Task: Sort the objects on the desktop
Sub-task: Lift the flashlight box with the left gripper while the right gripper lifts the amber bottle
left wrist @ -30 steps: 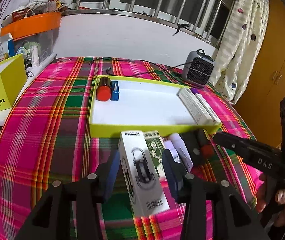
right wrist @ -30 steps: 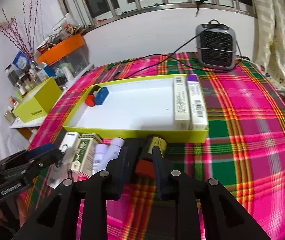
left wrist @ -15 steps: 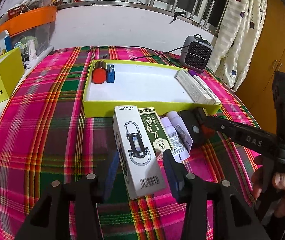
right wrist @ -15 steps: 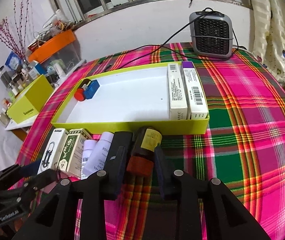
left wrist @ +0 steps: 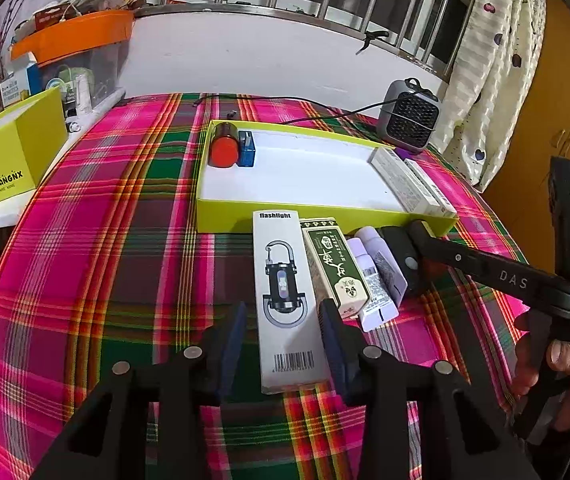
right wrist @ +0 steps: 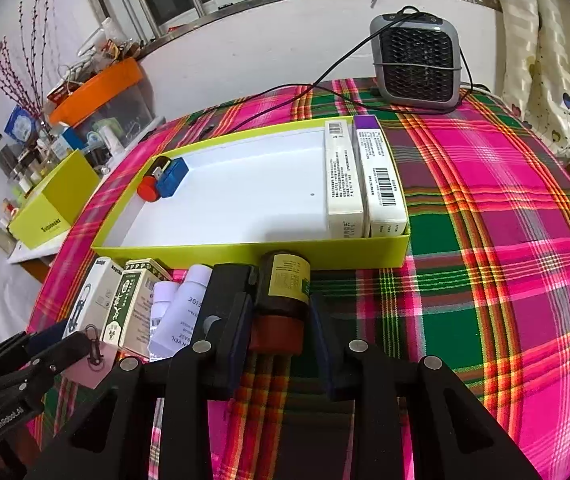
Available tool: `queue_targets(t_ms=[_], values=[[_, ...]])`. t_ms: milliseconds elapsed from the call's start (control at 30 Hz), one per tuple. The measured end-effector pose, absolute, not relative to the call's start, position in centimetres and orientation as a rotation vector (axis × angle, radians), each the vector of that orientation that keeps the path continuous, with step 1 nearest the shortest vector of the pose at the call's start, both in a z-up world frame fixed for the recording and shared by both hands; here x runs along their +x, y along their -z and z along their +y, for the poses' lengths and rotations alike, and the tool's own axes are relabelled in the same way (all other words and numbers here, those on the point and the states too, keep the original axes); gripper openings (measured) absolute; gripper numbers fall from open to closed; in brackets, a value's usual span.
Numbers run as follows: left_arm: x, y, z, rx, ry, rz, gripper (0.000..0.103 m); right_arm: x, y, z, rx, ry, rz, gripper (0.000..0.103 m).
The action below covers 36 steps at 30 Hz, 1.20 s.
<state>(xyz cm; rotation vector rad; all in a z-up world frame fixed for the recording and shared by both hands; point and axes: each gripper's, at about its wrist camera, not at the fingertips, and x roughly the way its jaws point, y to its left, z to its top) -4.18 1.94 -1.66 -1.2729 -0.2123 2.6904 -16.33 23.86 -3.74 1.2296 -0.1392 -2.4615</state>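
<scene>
A white flashlight box (left wrist: pixel 285 280) lies on the plaid cloth in front of the yellow-green tray (left wrist: pixel 317 220). My left gripper (left wrist: pixel 285 316) is open and straddles the box's near end. Beside the box lie a green box (left wrist: pixel 335 264) and white tubes (left wrist: pixel 373 276). A brown bottle (right wrist: pixel 285 280) with a reddish cap lies against the tray's front wall (right wrist: pixel 245 254), and my right gripper (right wrist: pixel 279 316) is shut on it. The tray holds a red-capped bottle (left wrist: pixel 224 151), a blue box (left wrist: pixel 246 149) and two long white boxes (right wrist: pixel 345 184).
A grey heater (right wrist: pixel 417 64) and its cable stand behind the tray. A yellow box (left wrist: pixel 5 168) and an orange-lidded bin (left wrist: pixel 77 36) sit off the table's left side. A hand (left wrist: pixel 565 368) holds the right gripper's handle. A curtain and a wooden cupboard are on the right.
The left gripper has drawn back a little along the flashlight box and squared up with it. The right gripper stays around the brown bottle, which still lies at the tray wall.
</scene>
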Motion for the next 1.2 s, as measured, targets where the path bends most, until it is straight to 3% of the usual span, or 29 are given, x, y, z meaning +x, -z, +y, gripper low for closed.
queue_targets(t_ms=[300, 1200], values=[[-4.8, 2.2, 2.8, -1.296, -2.708, -0.178, 0.03, -17.0, 3.8, 23.6, 1.247, 2.455, -0.13, 0.032], [-3.6, 1.5, 1.9, -1.261, -2.72, -0.231, 0.03, -15.5, 3.8, 24.5, 1.255, 2.431, -0.069, 0.032]])
